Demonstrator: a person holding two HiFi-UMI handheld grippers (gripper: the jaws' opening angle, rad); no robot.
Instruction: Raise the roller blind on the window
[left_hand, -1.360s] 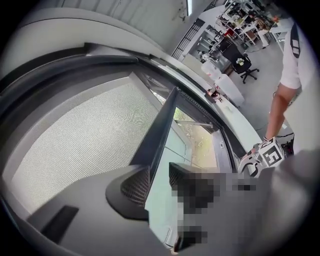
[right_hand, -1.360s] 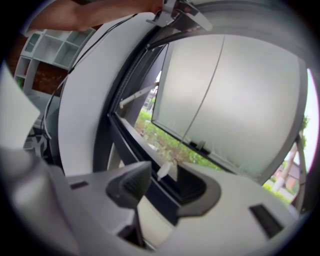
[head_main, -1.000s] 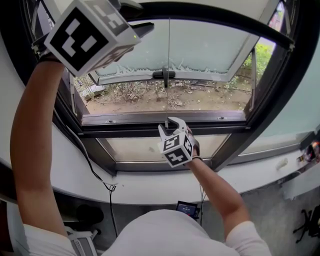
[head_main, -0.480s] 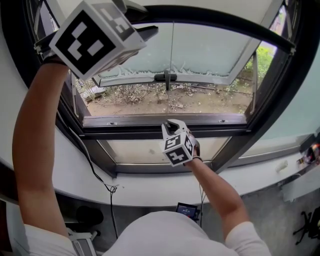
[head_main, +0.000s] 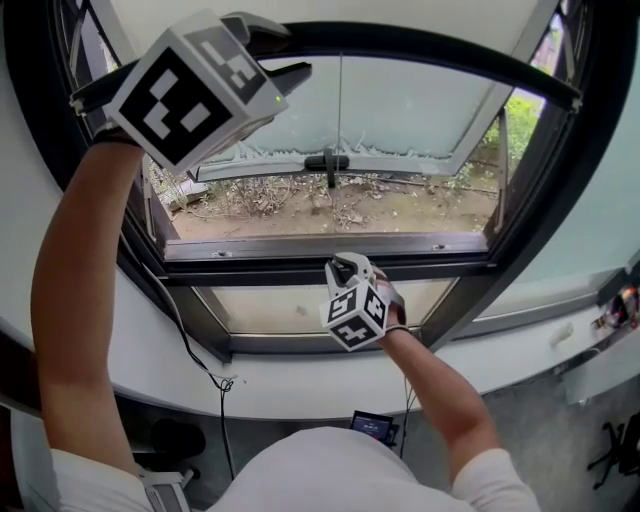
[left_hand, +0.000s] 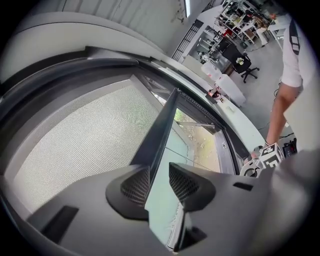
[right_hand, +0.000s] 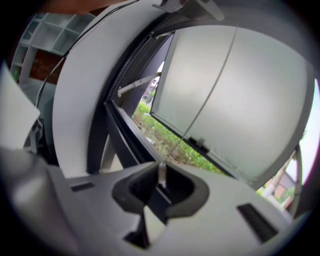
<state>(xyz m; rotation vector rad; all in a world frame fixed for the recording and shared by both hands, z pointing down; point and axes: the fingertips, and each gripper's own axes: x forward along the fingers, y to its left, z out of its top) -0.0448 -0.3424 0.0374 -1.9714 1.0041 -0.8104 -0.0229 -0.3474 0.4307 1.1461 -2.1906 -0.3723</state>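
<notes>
**A:** So, where is the roller blind (left_hand: 85, 135) just now?

**B:** High in the window. In the left gripper view its grey mesh fills the left of the frame and ends at the dark bottom rail (left_hand: 161, 125). In the head view that rail arcs across the top of the frame, so most of the glass below it is uncovered.

**A:** And the pull cord (head_main: 340, 110)?

**B:** It hangs as a thin line down the middle of the head view, from the rail to the right gripper (head_main: 347, 264) at the centre of the frame. That is the news. The right jaws have just been closing, and now they are clenched on the small metal tab (right_hand: 161, 175) at the cord's lower end.

**A:** So the cord is in hand. What of the left gripper (left_hand: 159, 181)?

**B:** It is raised at the upper left of the head view, beside the rail's end. Its jaws stand apart and grip nothing. The rail runs away just past one pad, and pale glass shows in the gap.

**A:** What does that mean for the job?

**B:** I judge the grasp is made, and the tug that lets the blind roll up further is not yet done. Behind the cord, the open sash (head_main: 430, 110) and its handle (head_main: 328, 160) tilt outward over bare ground.
</notes>
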